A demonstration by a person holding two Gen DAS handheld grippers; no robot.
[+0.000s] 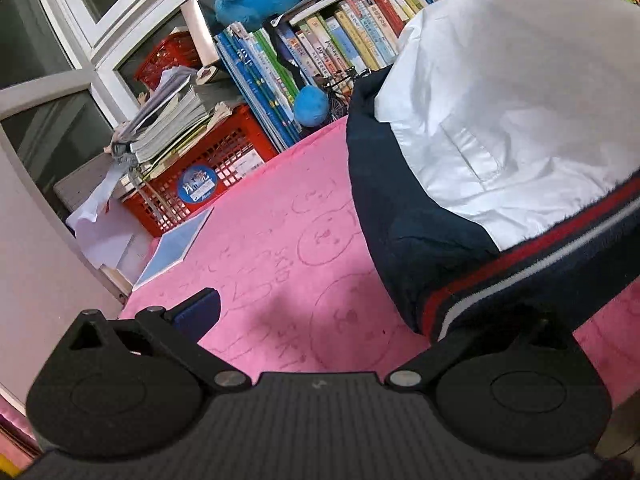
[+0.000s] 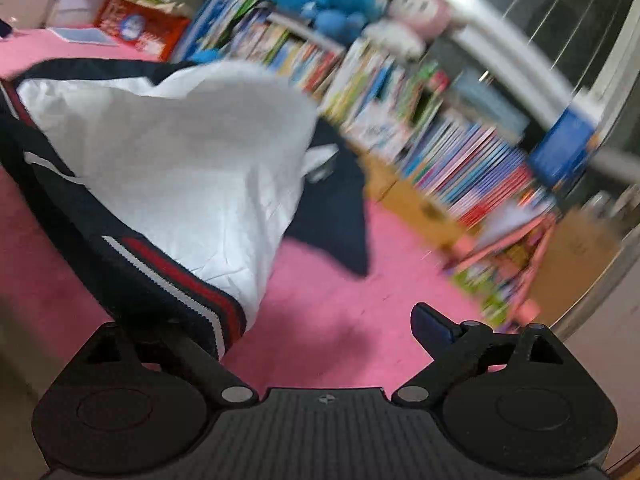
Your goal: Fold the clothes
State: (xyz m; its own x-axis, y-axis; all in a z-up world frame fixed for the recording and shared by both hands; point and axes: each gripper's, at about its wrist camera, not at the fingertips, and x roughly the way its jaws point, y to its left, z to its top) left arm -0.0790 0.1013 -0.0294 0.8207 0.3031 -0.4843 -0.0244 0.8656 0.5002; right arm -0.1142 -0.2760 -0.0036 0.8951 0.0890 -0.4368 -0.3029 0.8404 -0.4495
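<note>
navy and white cloth fills both views: a jacket (image 1: pixel 500 152) with a white body, navy sides and a ribbed hem (image 1: pixel 532 264) striped red and white. it is lifted off the pink mat (image 1: pixel 280 248), billowing, with its hem edge nearest the cameras. in the left wrist view it hangs from 12 to 4 o'clock; in the right wrist view it hangs from 9 to 12 o'clock, and a navy part (image 2: pixel 340 216) trails on the mat near centre.

the left gripper (image 1: pixel 372 316) shows one blue-padded finger free at 8 o'clock, while the other finger at 4 o'clock is hidden under the hem. the jaws stand spread wide; the cloth seems draped over that one finger, though a true pinch cannot be made out. the right gripper (image 2: pixel 304 328) mirrors this: free finger at 4 o'clock, the other beneath the hem at 8 o'clock, jaws wide apart.

both tools are held low and tilted slightly down toward the mat, side by side, with the hem stretched between them. the right view is smeared, which suggests that hand is moving fast.

to fold well from here, i judge the hem should be kept taut and level between the two tools, the swing slowed so the white panel settles flat without trapped air, and the trailing navy part watched so it does not bunch underneath.
</note>
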